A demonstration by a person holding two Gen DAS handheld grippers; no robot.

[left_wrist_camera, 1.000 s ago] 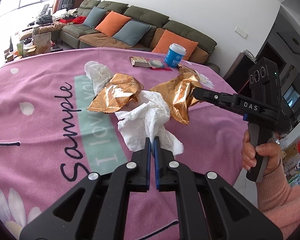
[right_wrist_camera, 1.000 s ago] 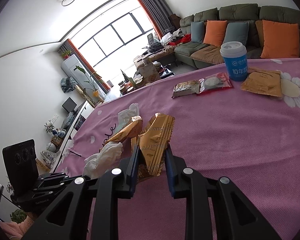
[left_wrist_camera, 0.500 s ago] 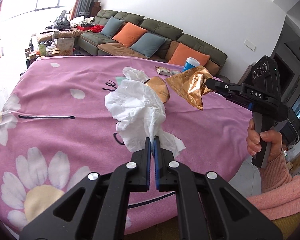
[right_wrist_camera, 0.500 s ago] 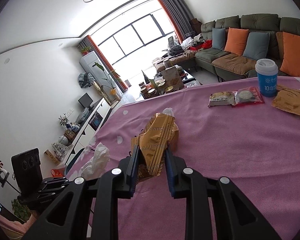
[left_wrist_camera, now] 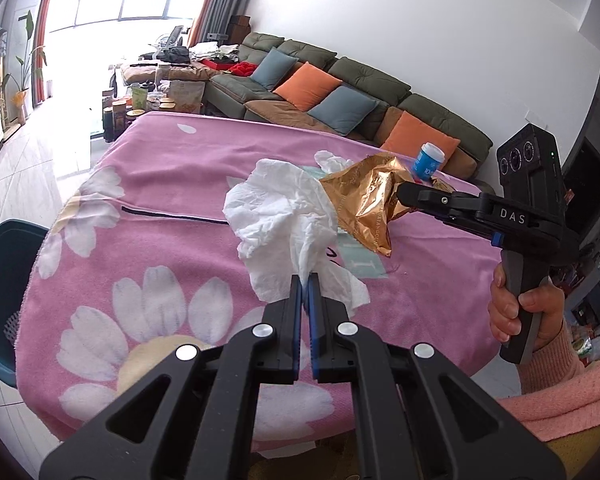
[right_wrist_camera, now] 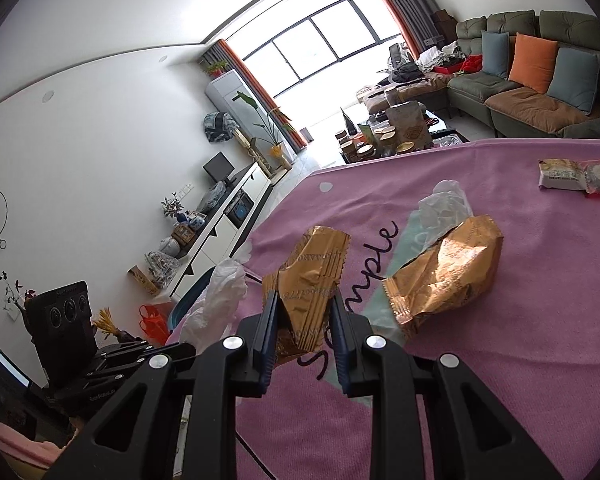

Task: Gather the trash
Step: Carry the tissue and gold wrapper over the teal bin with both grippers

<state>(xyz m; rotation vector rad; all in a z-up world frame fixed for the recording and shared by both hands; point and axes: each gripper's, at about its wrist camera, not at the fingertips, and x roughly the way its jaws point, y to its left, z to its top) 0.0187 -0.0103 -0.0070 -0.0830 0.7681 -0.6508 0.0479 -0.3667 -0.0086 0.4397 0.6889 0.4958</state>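
A: Item one, far left?

B: Dark teal bin [left_wrist_camera: 4,280], rounded rim, standing on the floor just beside the desk's left edge; pale tiled floor runs open beyond it.

A: The desk itself?

B: Desk [left_wrist_camera: 172,208] under a pink fleecy cloth with white daisy prints and black script lettering; the near edge curves away.

A: Left tongs?

B: Left tongs [left_wrist_camera: 305,280], black with blue pads, pinched tight on a tail of the white tissue [left_wrist_camera: 284,216], soft, crumpled, billowing above the cloth, lifted off it.

A: Next along?

B: Gold foil wrapper [left_wrist_camera: 364,204], creased and shiny, serrated seam, clamped in the right tongs [right_wrist_camera: 304,308], also raised, touching the tissue's right side in the left view.

A: Still lying on the desk?

B: A second gold wrapper [right_wrist_camera: 444,276], crumpled, on the mint panel; a smaller tissue wad [right_wrist_camera: 444,208] touching its far side; two sealed snack packets [right_wrist_camera: 580,176] far right; a blue paper cup [left_wrist_camera: 428,160] with white lid at the far edge.

A: Surroundings?

B: Green sofa [left_wrist_camera: 380,92] with orange and grey-blue cushions beyond the desk; a cluttered low table near the window.
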